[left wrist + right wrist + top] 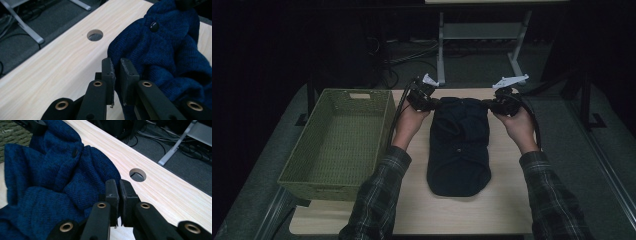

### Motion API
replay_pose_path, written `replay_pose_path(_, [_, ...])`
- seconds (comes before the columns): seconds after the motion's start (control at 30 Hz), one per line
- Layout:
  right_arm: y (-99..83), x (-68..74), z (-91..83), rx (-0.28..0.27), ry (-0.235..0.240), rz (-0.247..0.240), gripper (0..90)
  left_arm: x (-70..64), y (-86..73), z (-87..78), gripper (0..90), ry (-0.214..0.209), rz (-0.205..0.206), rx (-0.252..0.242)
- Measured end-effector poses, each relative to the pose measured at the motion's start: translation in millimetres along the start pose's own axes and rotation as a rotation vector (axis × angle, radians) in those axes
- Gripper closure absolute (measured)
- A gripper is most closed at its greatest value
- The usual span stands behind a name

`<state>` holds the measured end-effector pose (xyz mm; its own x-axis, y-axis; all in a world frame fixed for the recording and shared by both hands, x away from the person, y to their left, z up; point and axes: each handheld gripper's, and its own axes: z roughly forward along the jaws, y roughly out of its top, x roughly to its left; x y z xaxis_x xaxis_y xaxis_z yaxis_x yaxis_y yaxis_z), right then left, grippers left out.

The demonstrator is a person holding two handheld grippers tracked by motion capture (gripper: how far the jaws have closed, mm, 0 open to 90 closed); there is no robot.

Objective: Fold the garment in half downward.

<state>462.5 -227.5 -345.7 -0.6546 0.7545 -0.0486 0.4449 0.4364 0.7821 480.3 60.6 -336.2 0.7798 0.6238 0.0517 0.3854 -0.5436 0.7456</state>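
A dark blue knit cardigan (459, 145) with small dark buttons lies folded lengthwise in the middle of the light wood table (507, 200). My left gripper (432, 104) is at its far left corner and my right gripper (489, 105) at its far right corner. In the left gripper view the left gripper (117, 63) is shut on the edge of the cardigan (170, 50), with a button (154, 26) beyond. In the right gripper view the right gripper (118, 185) is shut on the bunched edge of the cardigan (50, 175).
A green woven basket (337, 145) stands empty at the table's left side, beside the person's left forearm. A round cable hole (95, 35) (137, 175) sits near the table's far edge. Behind the table are desk legs and cables on the floor.
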Motion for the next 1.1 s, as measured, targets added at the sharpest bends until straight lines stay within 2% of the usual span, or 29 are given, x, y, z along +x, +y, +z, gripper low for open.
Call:
replay_pose_path(0.27, [-18.3, 12.8, -8.1, -0.02, 0.017, -0.016, 86.2, -11.6, -10.9, -4.9, 82.7, -0.004, -0.006, -0.02])
replay_pose_path(0.43, [-25.7, 17.4, -8.4, -0.016, 0.021, -0.024, 86.1, -20.6, -17.3, -5.2, 82.6, 0.002, 0.002, -0.005])
replay_pose_path(0.8, [-40.4, 28.9, -17.0, -0.034, 0.064, -0.028, 85.8, -29.7, -33.1, -12.3, 82.4, -0.042, -0.028, 0.005])
replay_pose_path(1.1, [-56.7, 46.0, -25.3, -0.039, 0.094, -0.042, 85.5, -44.8, -51.4, -19.7, 82.3, -0.066, -0.024, 0.03])
